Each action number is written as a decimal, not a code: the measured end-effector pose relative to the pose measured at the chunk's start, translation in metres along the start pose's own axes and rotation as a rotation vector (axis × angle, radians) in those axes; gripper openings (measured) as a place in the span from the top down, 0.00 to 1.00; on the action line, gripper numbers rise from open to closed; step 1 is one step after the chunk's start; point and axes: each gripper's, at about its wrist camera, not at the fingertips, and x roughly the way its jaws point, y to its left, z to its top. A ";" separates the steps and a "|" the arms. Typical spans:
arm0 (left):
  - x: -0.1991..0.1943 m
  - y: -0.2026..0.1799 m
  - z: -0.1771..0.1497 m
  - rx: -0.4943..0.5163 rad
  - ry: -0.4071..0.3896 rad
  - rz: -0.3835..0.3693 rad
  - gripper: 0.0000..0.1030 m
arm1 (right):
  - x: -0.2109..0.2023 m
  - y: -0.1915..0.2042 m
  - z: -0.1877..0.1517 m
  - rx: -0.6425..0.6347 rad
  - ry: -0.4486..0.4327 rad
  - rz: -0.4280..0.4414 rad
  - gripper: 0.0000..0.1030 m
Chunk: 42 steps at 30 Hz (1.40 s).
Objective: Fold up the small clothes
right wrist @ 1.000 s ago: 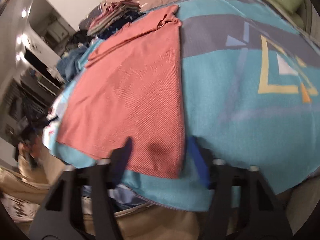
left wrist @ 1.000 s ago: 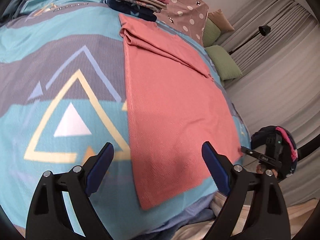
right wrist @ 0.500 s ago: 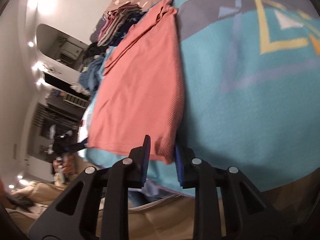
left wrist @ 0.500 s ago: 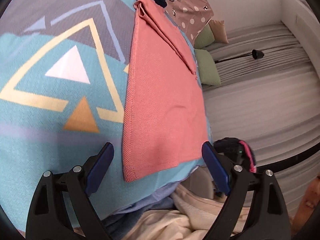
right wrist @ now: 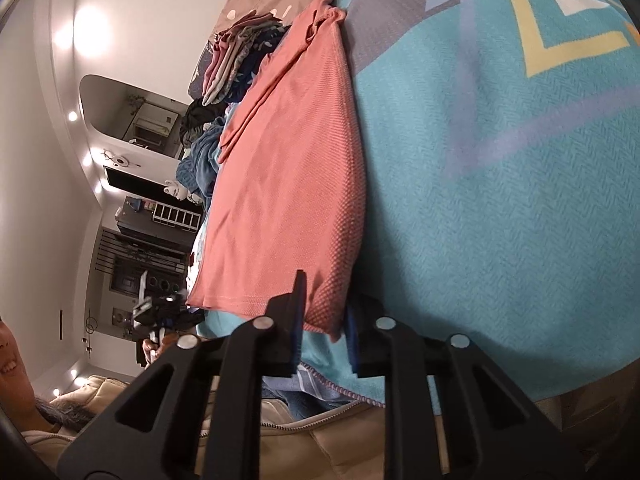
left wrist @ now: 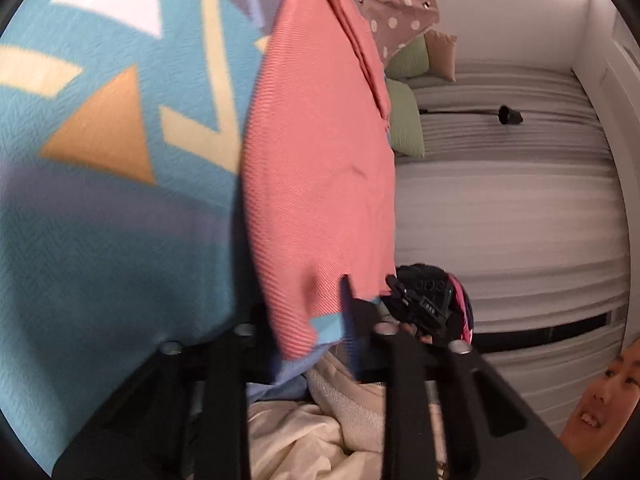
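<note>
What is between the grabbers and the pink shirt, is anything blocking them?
Nothing visible. Both are already at the pink shirt: the right gripper has its jaws pinched on one near hem corner, and the left gripper has its jaws around the other corner.

A: The left wrist view is smeared. Where the left gripper (left wrist: 308,316) meets the near corner of the salmon-pink garment (left wrist: 320,184), the fingertips are lost in blur and cloth.

B: The right gripper (right wrist: 324,320) is sharper, but the garment's (right wrist: 288,184) corner covers the pads.

A: The folded clothes stack (right wrist: 236,60) is partly behind the garment, and its pieces are probably too small to tell apart.

B: The person's face (left wrist: 604,396) is cut by the rim.
</note>
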 end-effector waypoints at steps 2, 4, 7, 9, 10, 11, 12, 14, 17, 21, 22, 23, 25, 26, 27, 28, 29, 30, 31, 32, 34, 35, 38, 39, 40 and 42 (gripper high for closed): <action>0.001 0.003 -0.001 -0.011 -0.011 -0.003 0.93 | -0.001 -0.002 -0.001 0.007 -0.004 0.002 0.87; 0.001 0.001 -0.003 -0.002 -0.018 -0.005 0.95 | -0.002 0.000 -0.001 -0.007 -0.013 -0.016 0.92; -0.002 -0.003 -0.004 0.007 -0.039 -0.040 0.96 | -0.004 0.005 -0.003 -0.030 -0.038 -0.033 0.95; -0.005 -0.008 -0.003 0.008 -0.054 -0.072 0.96 | -0.007 0.010 -0.003 -0.045 -0.055 -0.034 0.95; -0.007 -0.011 -0.002 0.009 -0.063 -0.084 0.96 | -0.010 0.013 -0.002 -0.053 -0.067 -0.026 0.95; -0.009 -0.015 -0.001 0.015 -0.073 -0.096 0.96 | -0.012 0.016 -0.001 -0.057 -0.076 -0.022 0.95; -0.011 -0.020 0.000 0.024 -0.083 -0.105 0.96 | -0.016 0.021 0.001 -0.069 -0.089 -0.016 0.95; -0.017 -0.031 0.006 0.041 -0.109 -0.130 0.96 | -0.023 0.031 0.007 -0.087 -0.113 0.000 0.95; -0.025 -0.050 0.016 0.072 -0.135 -0.167 0.96 | -0.032 0.047 0.019 -0.123 -0.150 0.017 0.96; -0.036 -0.079 0.032 0.137 -0.178 -0.184 0.96 | -0.045 0.078 0.047 -0.193 -0.212 0.047 0.96; -0.039 -0.088 0.038 0.156 -0.189 -0.189 0.96 | -0.047 0.087 0.058 -0.211 -0.229 0.055 0.96; -0.041 -0.096 0.042 0.171 -0.198 -0.193 0.96 | -0.048 0.092 0.066 -0.222 -0.240 0.062 0.96; -0.050 -0.109 0.056 0.208 -0.223 -0.188 0.96 | -0.051 0.107 0.088 -0.258 -0.259 0.073 0.96; -0.052 -0.119 0.065 0.229 -0.236 -0.183 0.96 | -0.050 0.115 0.100 -0.277 -0.267 0.070 0.96; -0.054 -0.126 0.073 0.243 -0.249 -0.178 0.96 | -0.049 0.124 0.110 -0.294 -0.271 0.068 0.96; -0.055 -0.133 0.081 0.257 -0.259 -0.172 0.96 | -0.048 0.133 0.125 -0.316 -0.275 0.066 0.96; -0.055 -0.140 0.091 0.274 -0.272 -0.164 0.96 | -0.047 0.140 0.135 -0.328 -0.279 0.062 0.96; -0.057 -0.144 0.097 0.283 -0.284 -0.156 0.96 | -0.046 0.148 0.148 -0.342 -0.282 0.061 0.96; -0.058 -0.151 0.108 0.293 -0.293 -0.152 0.96 | -0.043 0.157 0.163 -0.361 -0.284 0.065 0.96; -0.060 -0.159 0.119 0.308 -0.298 -0.153 0.96 | -0.042 0.163 0.174 -0.374 -0.288 0.063 0.96; -0.064 -0.169 0.139 0.324 -0.319 -0.145 0.96 | -0.037 0.177 0.203 -0.402 -0.291 0.065 0.96; -0.064 -0.176 0.150 0.335 -0.324 -0.146 0.96 | -0.035 0.182 0.215 -0.409 -0.293 0.068 0.96; -0.062 -0.197 0.188 0.378 -0.357 -0.105 0.96 | -0.022 0.192 0.260 -0.411 -0.295 0.070 0.96; -0.057 -0.206 0.202 0.387 -0.370 -0.070 0.96 | -0.016 0.194 0.272 -0.407 -0.294 0.058 0.96; -0.054 -0.209 0.214 0.384 -0.376 -0.046 0.96 | -0.012 0.196 0.283 -0.403 -0.290 0.045 0.96; -0.044 -0.214 0.241 0.371 -0.370 -0.027 0.96 | 0.002 0.197 0.306 -0.388 -0.281 0.029 0.96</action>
